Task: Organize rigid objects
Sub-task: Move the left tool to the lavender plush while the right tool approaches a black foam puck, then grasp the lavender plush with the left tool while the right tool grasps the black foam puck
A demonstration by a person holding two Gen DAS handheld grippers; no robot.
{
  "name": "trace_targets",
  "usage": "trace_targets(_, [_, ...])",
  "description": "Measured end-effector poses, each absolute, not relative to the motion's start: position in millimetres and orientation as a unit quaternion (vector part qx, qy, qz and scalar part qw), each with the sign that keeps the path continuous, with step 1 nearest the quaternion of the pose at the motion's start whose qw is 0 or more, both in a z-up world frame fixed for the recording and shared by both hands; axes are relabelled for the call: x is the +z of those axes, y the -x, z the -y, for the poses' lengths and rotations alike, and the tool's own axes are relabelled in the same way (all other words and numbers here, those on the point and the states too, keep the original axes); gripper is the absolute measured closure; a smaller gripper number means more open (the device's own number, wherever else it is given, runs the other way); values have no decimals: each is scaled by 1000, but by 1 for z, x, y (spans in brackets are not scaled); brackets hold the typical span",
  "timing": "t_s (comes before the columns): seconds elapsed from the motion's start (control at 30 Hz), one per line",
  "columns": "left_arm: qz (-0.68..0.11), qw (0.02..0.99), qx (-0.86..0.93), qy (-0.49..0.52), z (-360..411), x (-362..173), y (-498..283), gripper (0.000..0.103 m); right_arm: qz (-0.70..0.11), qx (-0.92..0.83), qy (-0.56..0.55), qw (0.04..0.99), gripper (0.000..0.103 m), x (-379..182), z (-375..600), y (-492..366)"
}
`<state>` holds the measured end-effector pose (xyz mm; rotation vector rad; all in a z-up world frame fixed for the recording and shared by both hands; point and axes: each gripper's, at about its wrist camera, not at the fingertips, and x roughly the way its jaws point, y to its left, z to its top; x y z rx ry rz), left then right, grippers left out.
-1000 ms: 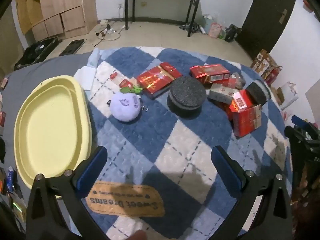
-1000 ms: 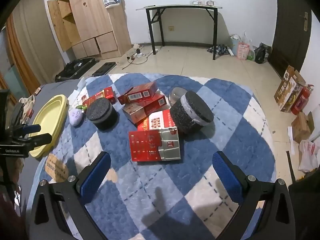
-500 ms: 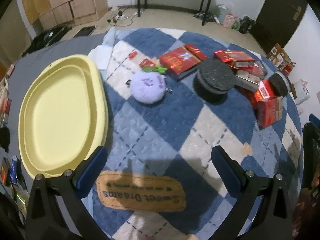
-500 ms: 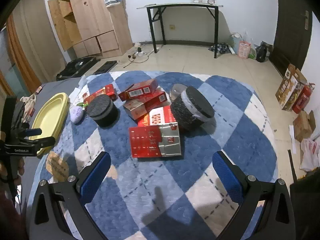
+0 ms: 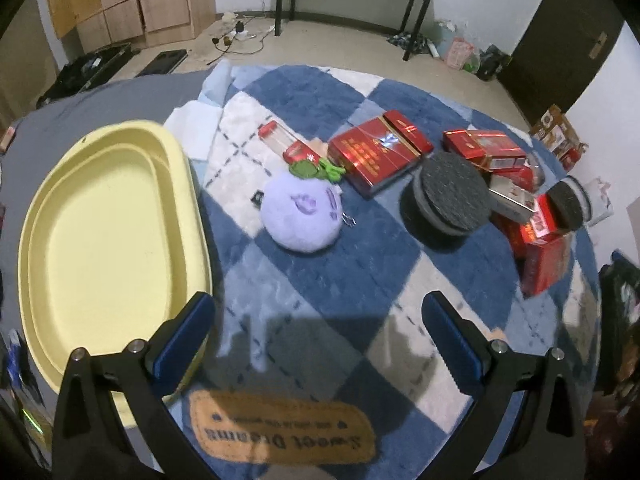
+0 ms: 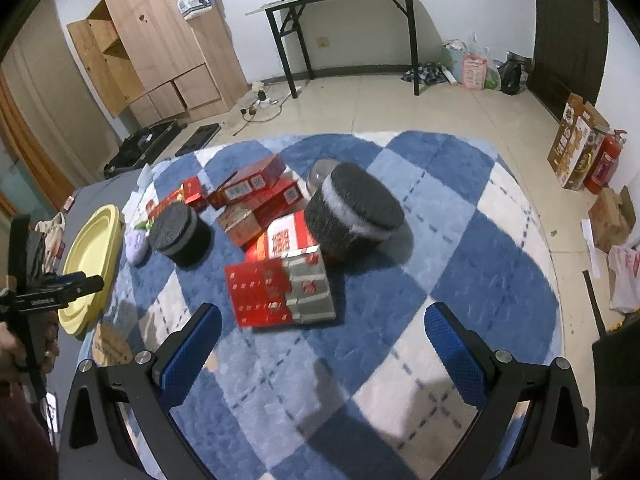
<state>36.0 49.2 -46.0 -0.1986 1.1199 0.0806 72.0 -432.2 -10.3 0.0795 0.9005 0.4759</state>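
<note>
The left tool (image 5: 320,320) hangs spread wide over a blue-and-white checked rug (image 5: 320,272), with nothing between its blue pads. Its left finger overlaps the near rim of a yellow tray (image 5: 100,240), which lies to the tool's left. Straight ahead of it sits a purple plush ball (image 5: 304,216) with a green leaf top. Beyond the plush and slightly right lies a flat red box (image 5: 378,156). Ahead and to the right stands a low dark grey round tin (image 5: 450,200). Farther right is a heap of red boxes (image 5: 516,196), with a second dark round tin (image 5: 568,210) tipped among them. Just below the tool a brown label reading "Sweet Dreams" (image 5: 280,428) is sewn to the rug.

The right tool (image 6: 322,332) is likewise spread wide and grips nothing. Directly ahead of it lies a red and silver box (image 6: 278,294), with the tilted dark tin (image 6: 356,216) just beyond and the red boxes (image 6: 256,196) ahead to the left. The left tool (image 6: 60,286) shows at the far left, over the yellow tray (image 6: 94,240).
</note>
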Motion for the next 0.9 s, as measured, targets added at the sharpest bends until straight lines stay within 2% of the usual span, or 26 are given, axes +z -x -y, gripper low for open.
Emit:
trace_targets(0.3, [-517,853,19,70,-59,-50,-72,1,-462,227,-115,850,0,-19,444,-140])
trace_targets(0.37, [-525,847,20,81,-66,-56,-81,2,-484,216,-159,833,0,-31,449,-153])
trace_targets(0.47, [-539,839,15,71,-68,-68,-90,14,-504,209,-212,811,0,-49,454,-168])
trace_targets(0.8, [-552,830,19,79,-73,-89,-106,15,-516,200,-243,797,0,-72,443,-203])
trace_targets(0.87, [-558,825,17,91,-72,-92,-106,26,-516,203,-256,792,2,-75,443,-207])
trace_targets(0.9, [-563,821,18,91,-71,-95,-105,40,-520,205,-261,787,4,-77,442,-209])
